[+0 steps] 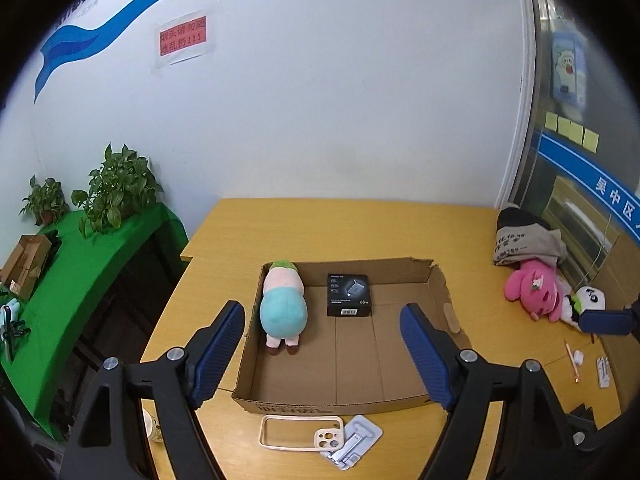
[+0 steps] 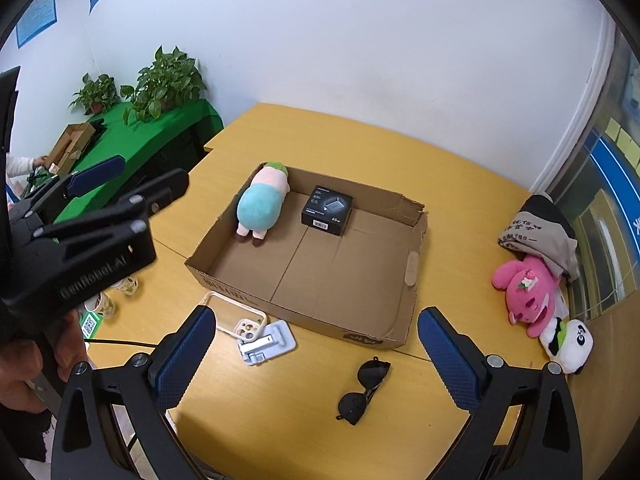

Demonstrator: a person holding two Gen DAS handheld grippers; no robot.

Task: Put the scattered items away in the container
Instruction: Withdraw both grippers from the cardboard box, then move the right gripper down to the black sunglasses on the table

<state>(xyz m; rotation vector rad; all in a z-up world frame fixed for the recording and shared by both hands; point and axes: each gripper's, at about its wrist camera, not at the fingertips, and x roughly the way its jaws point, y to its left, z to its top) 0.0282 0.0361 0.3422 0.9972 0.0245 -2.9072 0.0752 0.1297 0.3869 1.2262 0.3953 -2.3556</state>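
A shallow cardboard box [image 1: 444,292] [image 2: 412,280] sits mid-table. Inside lie a blue-and-pink plush doll [image 1: 282,308] [image 2: 262,200] and a black charger box [image 1: 349,294] [image 2: 327,209]. In front of it lie a cream phone case [image 1: 300,432] [image 2: 240,320] and a pale blue phone stand [image 1: 352,442] [image 2: 266,344]. Black sunglasses [image 2: 366,390] lie nearer the right gripper. A pink plush [image 1: 534,290] [image 2: 526,294] and a panda plush [image 1: 588,300] [image 2: 570,344] lie at the right. My left gripper [image 1: 322,356] is open above the box's near edge. My right gripper [image 2: 316,360] is open and empty above the sunglasses.
A folded grey-black cloth [image 1: 524,240] [image 2: 540,232] lies at the table's right edge by a glass wall. A green-covered side table [image 1: 80,280] [image 2: 160,128] with potted plants [image 1: 116,192] stands left. Small items including a pen [image 1: 572,360] lie at the right.
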